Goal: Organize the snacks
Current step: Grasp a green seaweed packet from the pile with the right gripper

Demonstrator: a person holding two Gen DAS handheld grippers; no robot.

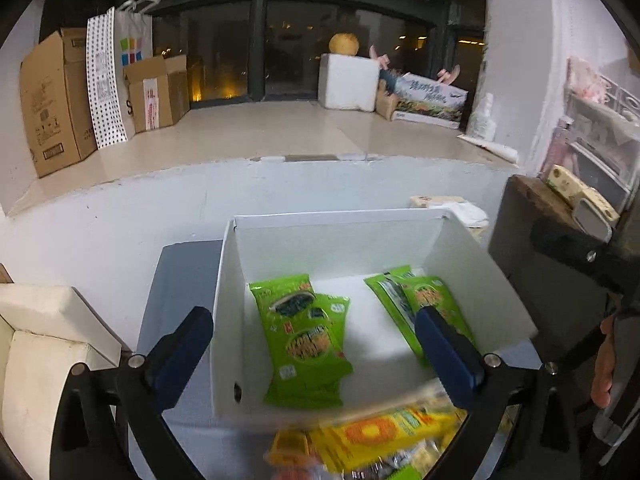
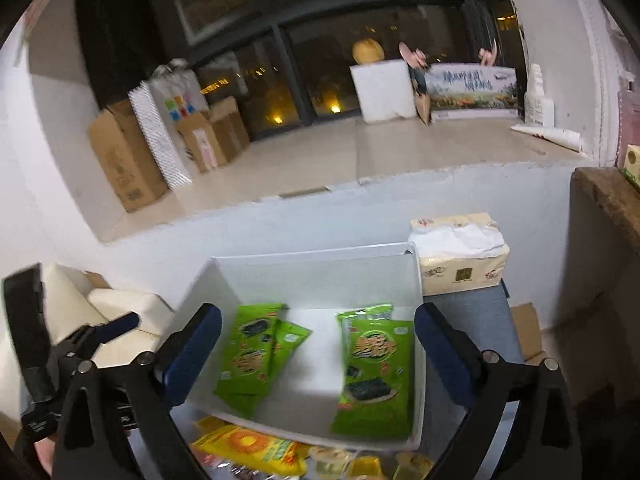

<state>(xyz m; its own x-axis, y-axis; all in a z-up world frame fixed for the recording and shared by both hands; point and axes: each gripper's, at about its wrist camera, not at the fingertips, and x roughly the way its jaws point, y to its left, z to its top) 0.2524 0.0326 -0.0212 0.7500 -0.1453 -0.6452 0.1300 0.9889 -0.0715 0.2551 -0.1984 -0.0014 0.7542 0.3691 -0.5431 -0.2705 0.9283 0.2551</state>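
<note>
Both tools, left (image 1: 316, 344) and right (image 2: 318, 354), spread empty over white box (image 2: 400, 254); tissue pack (image 2: 460, 264) fully visible only in right view.

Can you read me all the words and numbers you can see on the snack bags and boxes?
Nothing reads clearly.
Green snack packs in the white box: big orange characters, too blurred to read.
Yellow snack bag: blurred.
Tissue pack: print too small.
Cardboard box on the ledge: print too small.
Long printed carton: brush-style characters, not legible.
</note>
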